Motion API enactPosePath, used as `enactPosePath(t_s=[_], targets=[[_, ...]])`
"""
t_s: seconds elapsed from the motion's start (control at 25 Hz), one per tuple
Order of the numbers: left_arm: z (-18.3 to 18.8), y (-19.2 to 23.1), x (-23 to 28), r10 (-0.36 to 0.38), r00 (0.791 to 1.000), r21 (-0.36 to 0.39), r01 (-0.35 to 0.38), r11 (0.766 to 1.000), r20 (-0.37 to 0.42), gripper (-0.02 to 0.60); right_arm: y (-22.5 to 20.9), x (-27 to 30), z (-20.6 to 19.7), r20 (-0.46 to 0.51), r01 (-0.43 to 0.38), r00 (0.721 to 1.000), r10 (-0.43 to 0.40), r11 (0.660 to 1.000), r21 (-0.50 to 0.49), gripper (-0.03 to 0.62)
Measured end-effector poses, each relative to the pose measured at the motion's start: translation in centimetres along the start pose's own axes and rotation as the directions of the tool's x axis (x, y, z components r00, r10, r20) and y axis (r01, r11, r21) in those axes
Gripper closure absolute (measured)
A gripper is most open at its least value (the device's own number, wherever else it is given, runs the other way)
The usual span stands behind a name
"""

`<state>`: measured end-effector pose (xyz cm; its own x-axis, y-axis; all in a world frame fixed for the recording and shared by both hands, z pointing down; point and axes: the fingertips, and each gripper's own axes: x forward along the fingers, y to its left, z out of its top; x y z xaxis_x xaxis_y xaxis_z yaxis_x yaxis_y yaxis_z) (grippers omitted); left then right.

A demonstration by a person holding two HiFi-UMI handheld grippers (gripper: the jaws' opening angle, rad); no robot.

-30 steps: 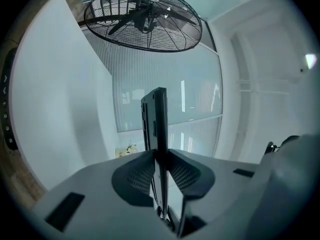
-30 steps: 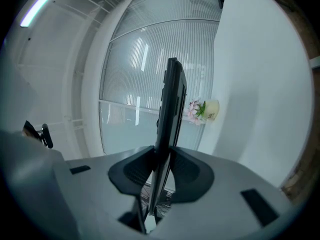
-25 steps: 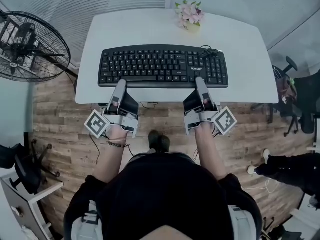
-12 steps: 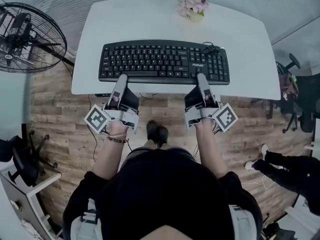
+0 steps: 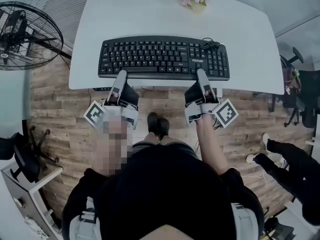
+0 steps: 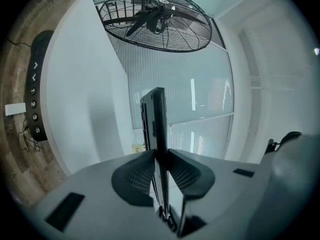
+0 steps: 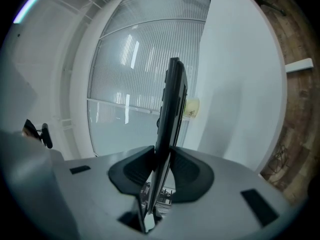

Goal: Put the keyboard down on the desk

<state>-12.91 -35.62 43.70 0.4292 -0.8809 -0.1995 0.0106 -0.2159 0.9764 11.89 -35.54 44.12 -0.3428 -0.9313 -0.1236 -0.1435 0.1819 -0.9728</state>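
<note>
Ahead of the left gripper (image 5: 120, 79) and the right gripper (image 5: 201, 76) spreads a white desk (image 5: 150, 14), with a ribbed, pale glass wall (image 6: 200, 99) beyond it, evenly lit. Below both lies a brown wood-plank floor (image 5: 60, 119). A black cage fan (image 5: 25, 34) stands left of the left gripper; dark office chairs (image 5: 302, 96) stand well right of the right gripper.

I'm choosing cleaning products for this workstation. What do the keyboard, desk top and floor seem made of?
The keyboard looks like matte black plastic: moulded keys, white legends, no shine. The desk top seems smooth white laminate or painted board, evenly coloured; which, I cannot tell. The floor shows grained planks in mixed browns: wood or wood-look vinyl.
</note>
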Motion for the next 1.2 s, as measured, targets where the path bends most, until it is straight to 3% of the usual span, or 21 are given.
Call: enactPosePath(t_s=[1.2], targets=[[-0.6, 4.8, -0.8, 0.106, 0.994, -0.023, -0.106, 0.994, 0.008, 0.491, -5.1, -0.3, -0.7, -0.038, 0.092, 0.995, -0.09, 0.995, 0.031, 0.491]])
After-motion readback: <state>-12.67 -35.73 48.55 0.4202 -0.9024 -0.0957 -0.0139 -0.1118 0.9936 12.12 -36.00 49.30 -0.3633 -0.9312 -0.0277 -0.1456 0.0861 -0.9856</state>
